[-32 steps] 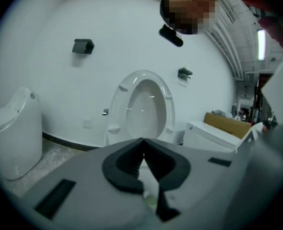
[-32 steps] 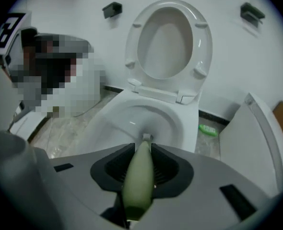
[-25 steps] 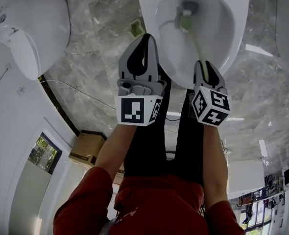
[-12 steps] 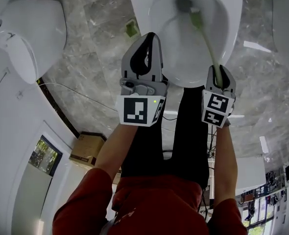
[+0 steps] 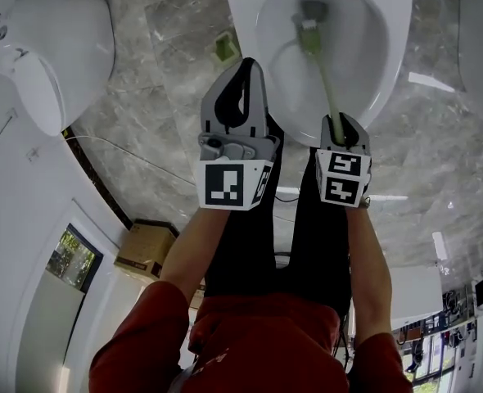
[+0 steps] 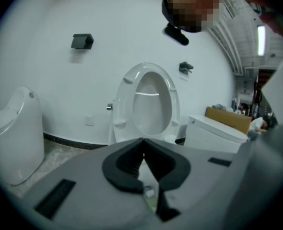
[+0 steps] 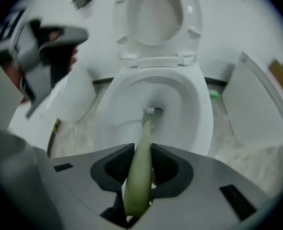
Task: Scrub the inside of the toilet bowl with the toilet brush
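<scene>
Since half a second ago the right gripper (image 5: 337,123) has swung back leftward, sweeping the head of the toilet brush (image 5: 324,76) from the bowl's right side to just beside the drain (image 5: 311,9). Its fingers (image 7: 113,169) are clenched on the green handle, which points steeply down into the toilet bowl (image 5: 372,64). The left gripper (image 5: 240,76) hangs outside the bowl's near rim, its fingers (image 6: 124,166) pressed together on nothing. Scrubbing looks under way at the bottom. The side walls and under-rim probably remain, though their cleanliness can't be told.
</scene>
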A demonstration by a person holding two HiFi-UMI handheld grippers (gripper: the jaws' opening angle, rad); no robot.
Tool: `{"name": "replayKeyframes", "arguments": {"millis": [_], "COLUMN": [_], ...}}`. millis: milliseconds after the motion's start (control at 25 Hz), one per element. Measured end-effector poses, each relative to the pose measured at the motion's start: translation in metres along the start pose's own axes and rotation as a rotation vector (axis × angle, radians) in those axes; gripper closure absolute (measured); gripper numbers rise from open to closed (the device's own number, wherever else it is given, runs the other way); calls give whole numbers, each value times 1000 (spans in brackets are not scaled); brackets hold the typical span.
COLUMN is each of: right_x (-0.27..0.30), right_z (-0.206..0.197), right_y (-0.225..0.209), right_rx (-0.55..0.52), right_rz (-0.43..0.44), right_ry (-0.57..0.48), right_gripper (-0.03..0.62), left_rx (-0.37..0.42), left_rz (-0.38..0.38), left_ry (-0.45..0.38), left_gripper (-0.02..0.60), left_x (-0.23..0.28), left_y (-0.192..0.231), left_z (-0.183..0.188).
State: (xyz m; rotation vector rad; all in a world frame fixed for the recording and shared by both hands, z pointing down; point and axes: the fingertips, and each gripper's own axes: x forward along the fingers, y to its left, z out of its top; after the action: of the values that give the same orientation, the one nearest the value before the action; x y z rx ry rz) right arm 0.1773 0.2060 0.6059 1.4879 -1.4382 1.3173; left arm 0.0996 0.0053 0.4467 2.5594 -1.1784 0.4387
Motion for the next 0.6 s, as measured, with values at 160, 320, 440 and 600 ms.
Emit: {"name": "replayKeyframes", "arguments": {"millis": [160,320,440,600], "right_x": [-11,22,58,44], "right_z": [30,56,64,62], "right_y": [18,44,42,41], "right_rx": [645,1054,1185,1170], "right_rz": [243,397,359,396], "right_ry": [-52,-44,3,7], "right_gripper": [490,490,487,487], "left_rx": [18,32,44,58], "left_rz": [11,5,-5,-22], "left_ry": [-11,-7,-5,-1], "left_gripper": [581,581,581,581], "left_x": [-4,-3,-3,-3], "left_y": [11,17,20,23], "left_z": [6,8,13,17]}}
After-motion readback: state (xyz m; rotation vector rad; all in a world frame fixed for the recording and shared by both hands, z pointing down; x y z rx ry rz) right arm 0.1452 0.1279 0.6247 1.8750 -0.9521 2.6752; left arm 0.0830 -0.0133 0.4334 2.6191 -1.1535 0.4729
